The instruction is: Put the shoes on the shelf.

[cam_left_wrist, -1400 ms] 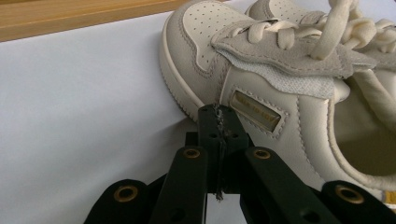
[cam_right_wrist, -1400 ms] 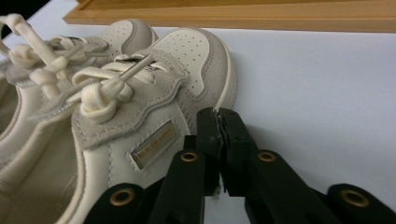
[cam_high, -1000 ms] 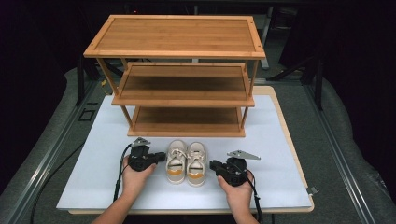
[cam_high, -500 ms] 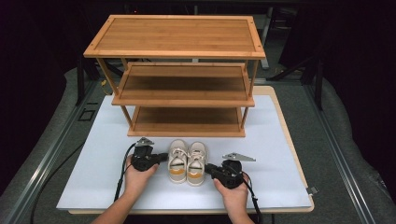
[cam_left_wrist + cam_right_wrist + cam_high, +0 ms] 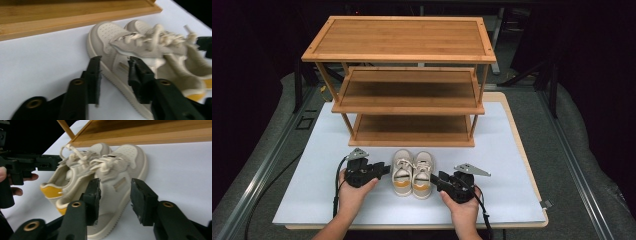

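A pair of cream shoes with yellow heels stands on the white board, toes toward the rack: the left shoe [image 5: 402, 172] and the right shoe [image 5: 422, 175]. My left gripper [image 5: 386, 170] lies at the left shoe's outer side. Its jaws have just been opening, and that shoe's side wall [image 5: 117, 62] sits between them [image 5: 115, 72] without being pressed. My right gripper [image 5: 433, 179] lies at the right shoe's outer side. Its jaws [image 5: 116, 195] have also just been opening, and the right shoe's side [image 5: 117, 183] stands loosely between them.
A three-tier wooden rack [image 5: 412, 50] stands just behind the shoes, its lowest shelf [image 5: 412, 130] level with the white board [image 5: 312, 165]. Grey padded table surface [image 5: 572, 150] surrounds the board. Cables trail from both grippers toward the near edge.
Both grippers' jaws have spread wider beside the shoes. The left gripper has shifted slightly. The shoes stay where they were.
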